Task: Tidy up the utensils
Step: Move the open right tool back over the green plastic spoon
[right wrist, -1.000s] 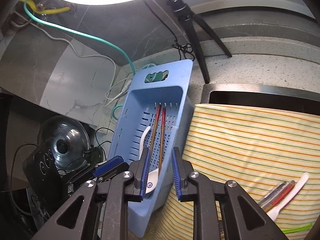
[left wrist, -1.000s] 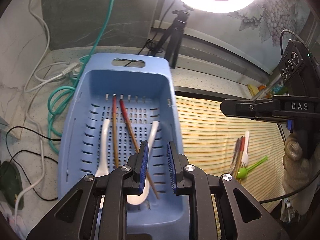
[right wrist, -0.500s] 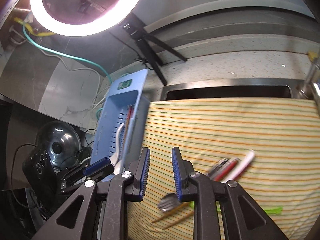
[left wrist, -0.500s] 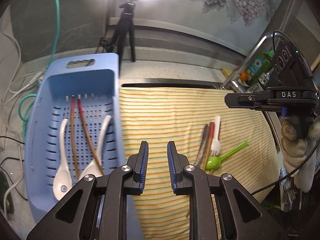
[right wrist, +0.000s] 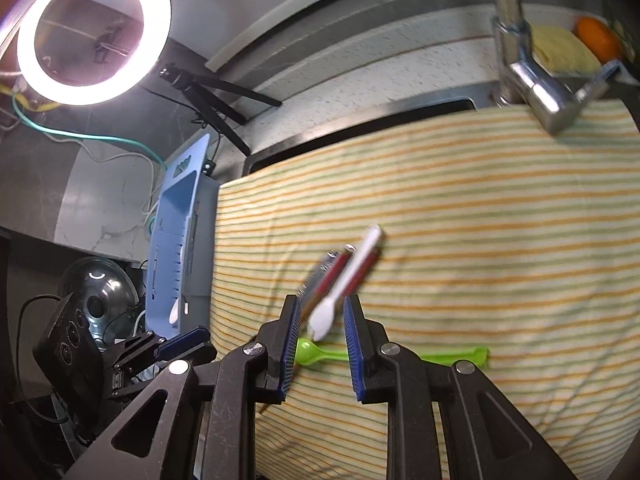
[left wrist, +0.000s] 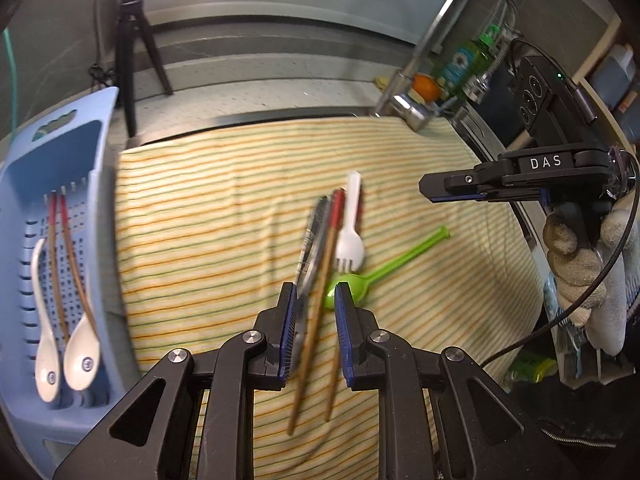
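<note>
On the striped cloth (left wrist: 200,220) lie a white plastic fork (left wrist: 350,236), a green plastic spoon (left wrist: 360,282), a pair of red-ended chopsticks (left wrist: 326,256) and a dark metal utensil (left wrist: 310,248). My left gripper (left wrist: 315,292) hovers over their near ends, narrowly open and holding nothing. The right gripper (right wrist: 321,304) hangs over the fork (right wrist: 344,284) and green spoon (right wrist: 316,354), also narrowly open and holding nothing. At the left, the blue basket (left wrist: 100,152) holds two white ceramic spoons (left wrist: 82,352) and a pair of chopsticks (left wrist: 56,264).
A faucet (left wrist: 420,60) arches over the cloth's far right corner, with a green bottle (left wrist: 456,64) and an orange (left wrist: 426,86) behind it. A tripod (left wrist: 132,52) with a ring light (right wrist: 92,32) stands behind the basket. A gloved hand (left wrist: 580,272) holds the right gripper.
Both grippers have swung right, away from the blue basket and over the loose utensils on the cloth. Their jaw gaps look unchanged.
</note>
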Tool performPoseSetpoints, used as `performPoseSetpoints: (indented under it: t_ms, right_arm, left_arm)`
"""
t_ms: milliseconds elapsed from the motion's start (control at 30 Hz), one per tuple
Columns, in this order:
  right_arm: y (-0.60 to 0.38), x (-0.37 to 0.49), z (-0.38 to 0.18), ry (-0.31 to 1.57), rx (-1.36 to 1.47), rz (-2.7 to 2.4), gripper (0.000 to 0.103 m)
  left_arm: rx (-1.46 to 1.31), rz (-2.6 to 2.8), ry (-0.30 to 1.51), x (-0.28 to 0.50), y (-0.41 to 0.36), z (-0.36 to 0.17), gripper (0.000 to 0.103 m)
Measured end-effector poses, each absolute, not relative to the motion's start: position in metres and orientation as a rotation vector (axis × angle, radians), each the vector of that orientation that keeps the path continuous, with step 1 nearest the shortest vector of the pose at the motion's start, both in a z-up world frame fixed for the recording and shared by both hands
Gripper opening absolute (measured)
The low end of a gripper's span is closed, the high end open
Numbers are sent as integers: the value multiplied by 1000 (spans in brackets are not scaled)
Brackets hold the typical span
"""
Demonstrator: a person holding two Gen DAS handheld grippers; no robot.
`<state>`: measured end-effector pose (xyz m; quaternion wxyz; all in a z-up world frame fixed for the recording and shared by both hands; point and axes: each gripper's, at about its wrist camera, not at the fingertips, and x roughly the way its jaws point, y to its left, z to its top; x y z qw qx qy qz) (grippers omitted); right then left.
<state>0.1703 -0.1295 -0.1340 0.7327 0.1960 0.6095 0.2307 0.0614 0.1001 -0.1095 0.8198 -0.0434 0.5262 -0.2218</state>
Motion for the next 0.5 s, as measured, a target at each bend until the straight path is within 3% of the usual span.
performPoseSetpoints:
  t_ms: [300, 500]
  right_arm:
    - [-151, 138, -179, 1454, 582, 425, 20]
    - [-165, 132, -201, 1477, 776, 312, 27]
  left_arm:
    - [-33, -506, 1162, 69, 79, -123, 18]
    - [48, -524, 1185, 73, 68, -133, 18]
